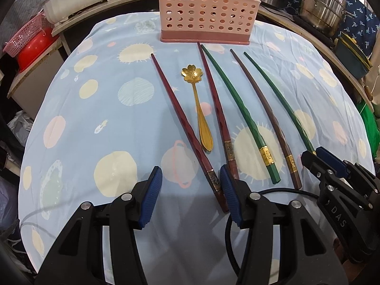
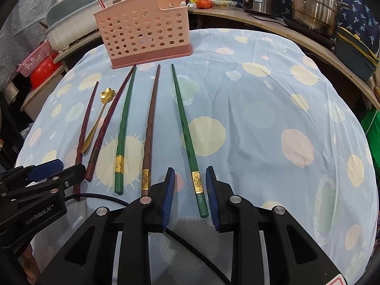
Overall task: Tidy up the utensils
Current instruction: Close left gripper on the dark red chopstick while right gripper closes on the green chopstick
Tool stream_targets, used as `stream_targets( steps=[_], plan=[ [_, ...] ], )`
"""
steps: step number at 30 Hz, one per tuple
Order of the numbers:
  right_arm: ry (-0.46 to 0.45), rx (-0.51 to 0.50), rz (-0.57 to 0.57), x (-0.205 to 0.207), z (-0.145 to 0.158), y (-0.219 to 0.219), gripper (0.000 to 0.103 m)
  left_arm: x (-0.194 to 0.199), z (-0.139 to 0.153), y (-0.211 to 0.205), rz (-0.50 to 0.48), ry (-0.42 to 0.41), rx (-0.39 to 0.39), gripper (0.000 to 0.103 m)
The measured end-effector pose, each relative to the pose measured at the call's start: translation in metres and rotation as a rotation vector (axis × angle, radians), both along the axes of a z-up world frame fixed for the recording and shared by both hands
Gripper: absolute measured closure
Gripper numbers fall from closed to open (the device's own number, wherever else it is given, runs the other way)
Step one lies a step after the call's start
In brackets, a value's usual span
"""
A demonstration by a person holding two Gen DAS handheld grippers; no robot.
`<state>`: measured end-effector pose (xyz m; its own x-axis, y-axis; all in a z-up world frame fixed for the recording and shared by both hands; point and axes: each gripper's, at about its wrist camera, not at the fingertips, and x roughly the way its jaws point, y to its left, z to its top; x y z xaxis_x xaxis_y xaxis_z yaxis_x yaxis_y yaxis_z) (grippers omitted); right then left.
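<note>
Green chopstick [image 2: 190, 140] lies between my right gripper's [image 2: 190, 190] unclenched pads, untouched; only the left view shows my left gripper [image 1: 190, 190] open too.

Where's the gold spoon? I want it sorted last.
In the left wrist view, the gold spoon lies on the blue cloth between the two dark red chopsticks, bowl toward the pink holder.

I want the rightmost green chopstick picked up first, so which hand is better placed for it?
Right. The right hand-held gripper already straddles the rightmost green chopstick near its gold band, pads not yet touching. The left hand-held gripper sits over a dark red chopstick.
</note>
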<state>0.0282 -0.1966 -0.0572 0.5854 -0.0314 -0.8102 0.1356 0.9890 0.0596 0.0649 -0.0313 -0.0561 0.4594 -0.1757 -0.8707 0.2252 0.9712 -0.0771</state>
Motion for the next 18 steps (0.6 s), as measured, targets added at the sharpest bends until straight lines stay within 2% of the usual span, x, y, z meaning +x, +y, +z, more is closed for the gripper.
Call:
stream_targets(
  steps=[9, 18],
  plan=[
    [0.000, -0.029, -0.012, -0.0004, 0.0017, -0.0018, 0.078, -0.0001, -0.0005, 0.0002, 0.001, 0.000, -0.002, 0.055],
    [0.003, 0.008, -0.019, 0.0000, 0.0001, -0.0048, 0.078, -0.0006, -0.0005, -0.0005, 0.000, -0.003, 0.004, 0.055]
  ],
)
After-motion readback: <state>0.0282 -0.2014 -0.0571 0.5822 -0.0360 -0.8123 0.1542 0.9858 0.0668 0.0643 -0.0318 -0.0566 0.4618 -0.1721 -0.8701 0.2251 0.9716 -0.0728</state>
